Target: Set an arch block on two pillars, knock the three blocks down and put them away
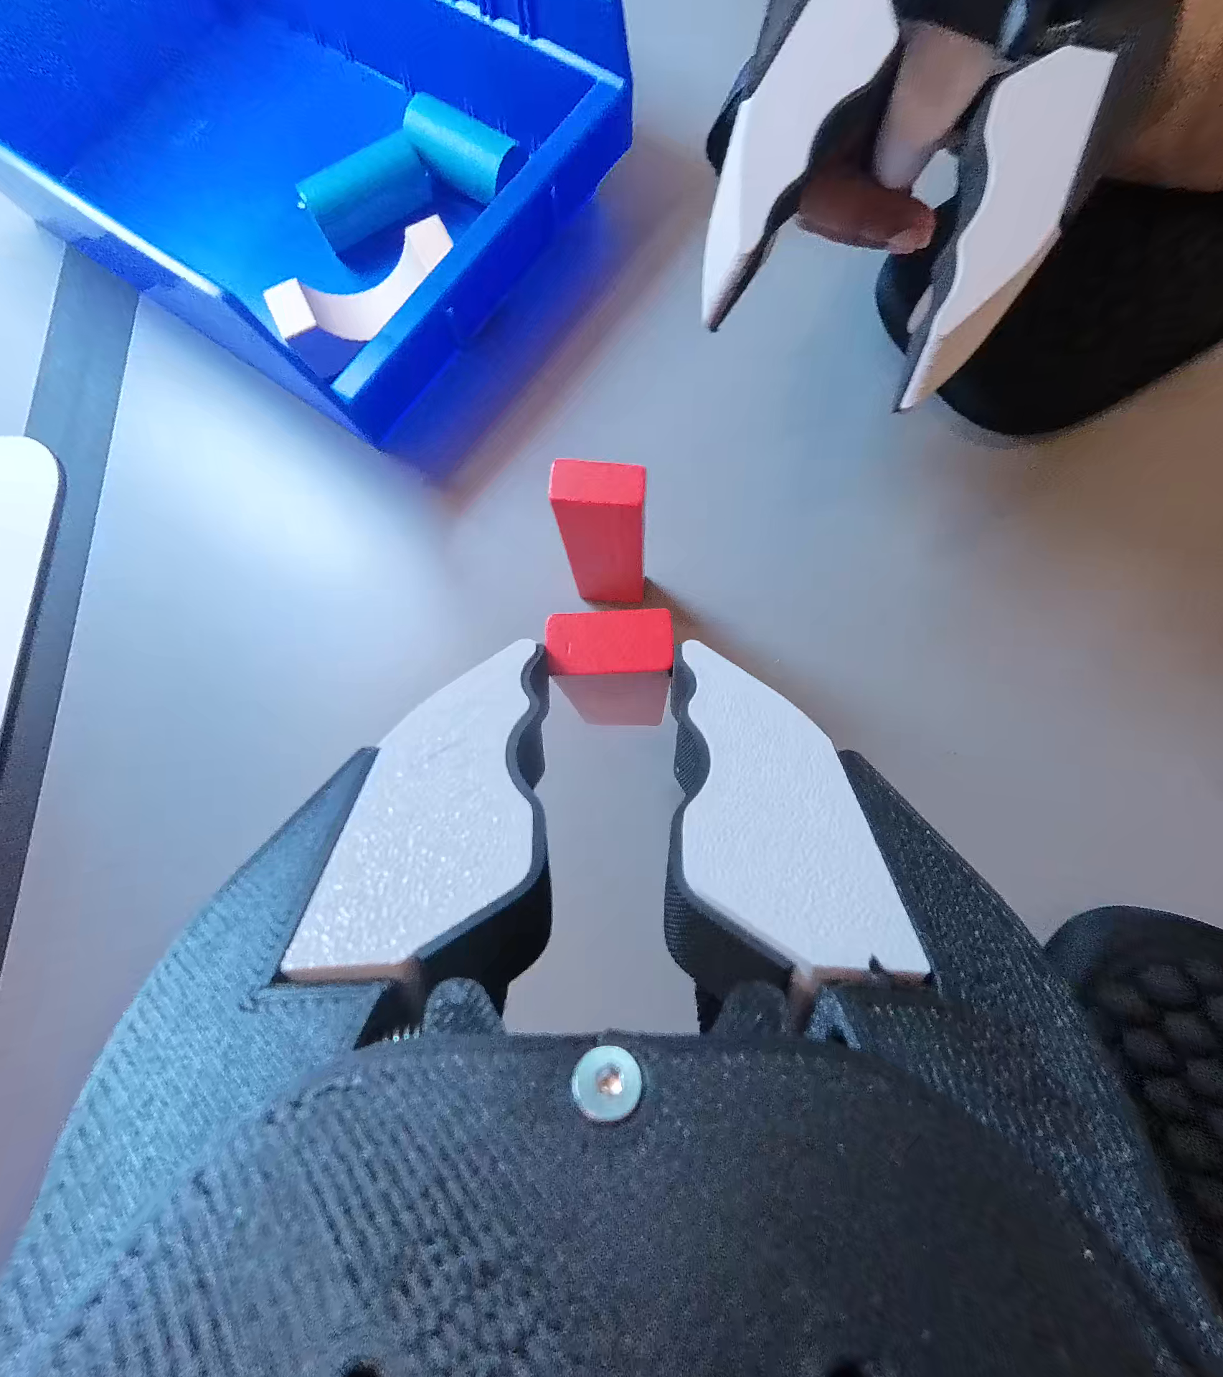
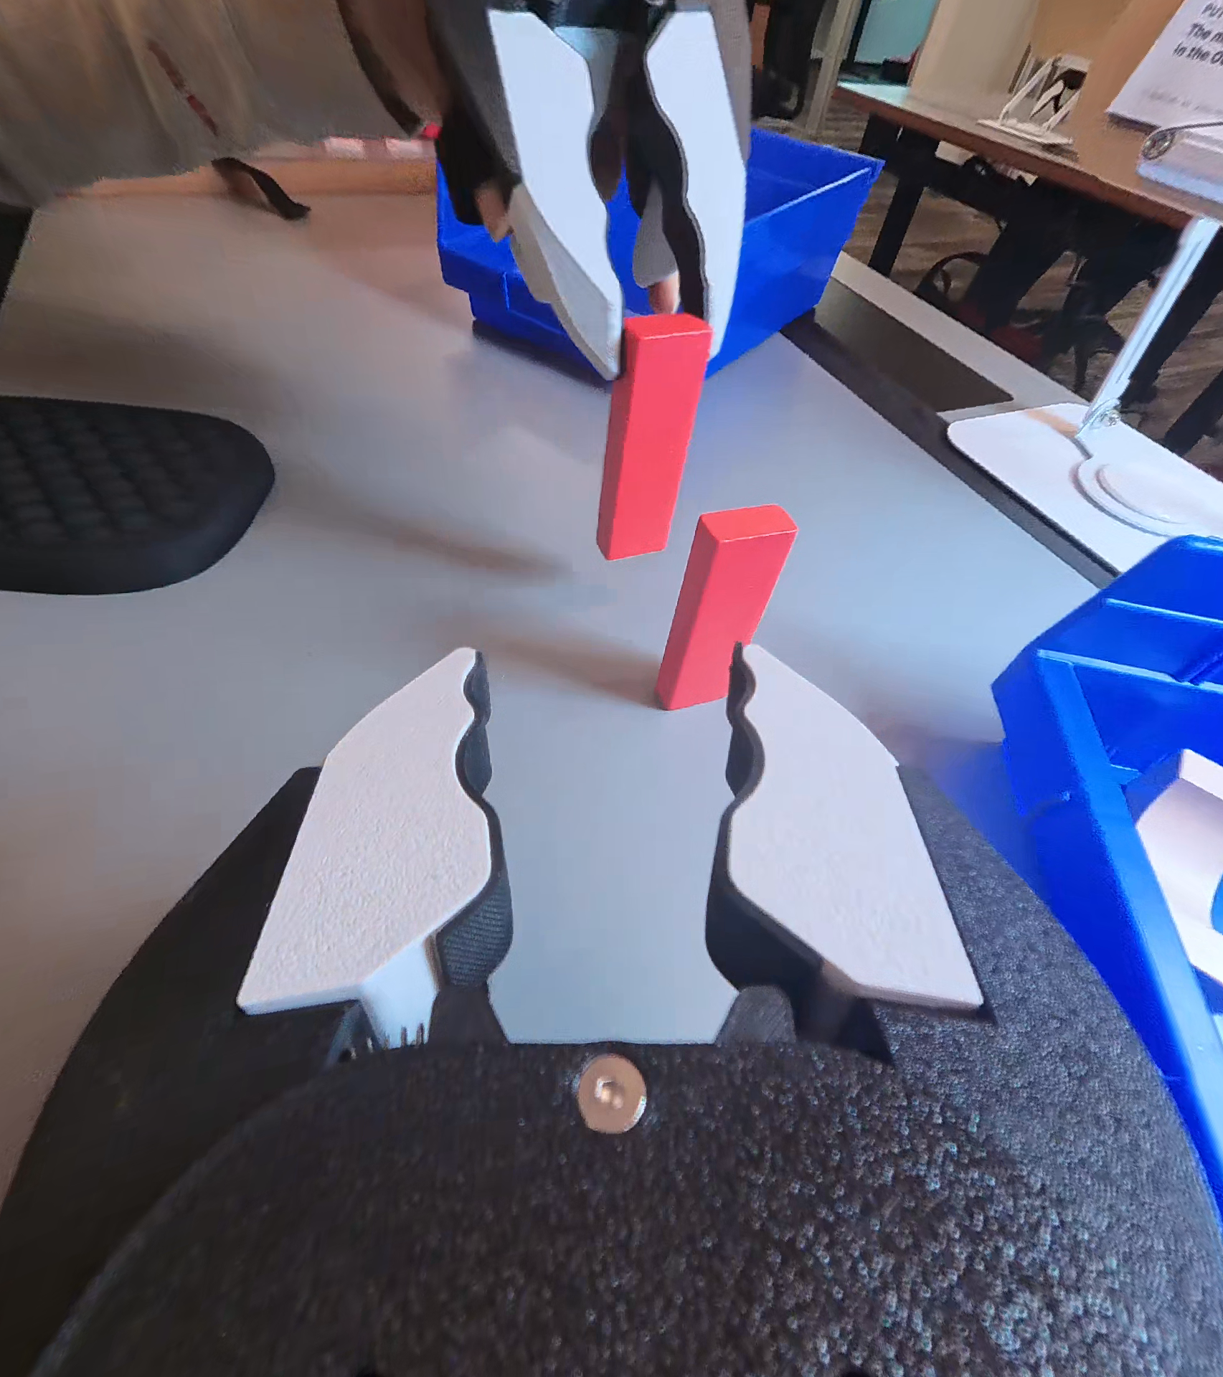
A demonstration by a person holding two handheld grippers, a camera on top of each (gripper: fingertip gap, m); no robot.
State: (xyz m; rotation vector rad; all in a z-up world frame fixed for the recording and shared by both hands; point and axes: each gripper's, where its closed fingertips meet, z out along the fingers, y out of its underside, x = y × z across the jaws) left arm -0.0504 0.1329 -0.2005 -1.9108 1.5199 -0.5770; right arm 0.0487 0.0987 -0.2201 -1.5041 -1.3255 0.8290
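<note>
in the left wrist view the left gripper (image 1: 609, 656) clamps one red pillar (image 1: 609, 642) by its top beside the standing red pillar (image 1: 602, 530), while in the right wrist view the right gripper (image 2: 607, 656) gapes empty near that pillar, arch block (image 2: 1198, 857) in the blue bin (image 2: 1085, 782).

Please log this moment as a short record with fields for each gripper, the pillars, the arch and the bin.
left gripper: shut on the top of one red pillar
right gripper: open, empty, beside the other pillar
other red pillar: upright on the grey table, free
arch block: lying in the blue bin with two teal cylinders
</note>
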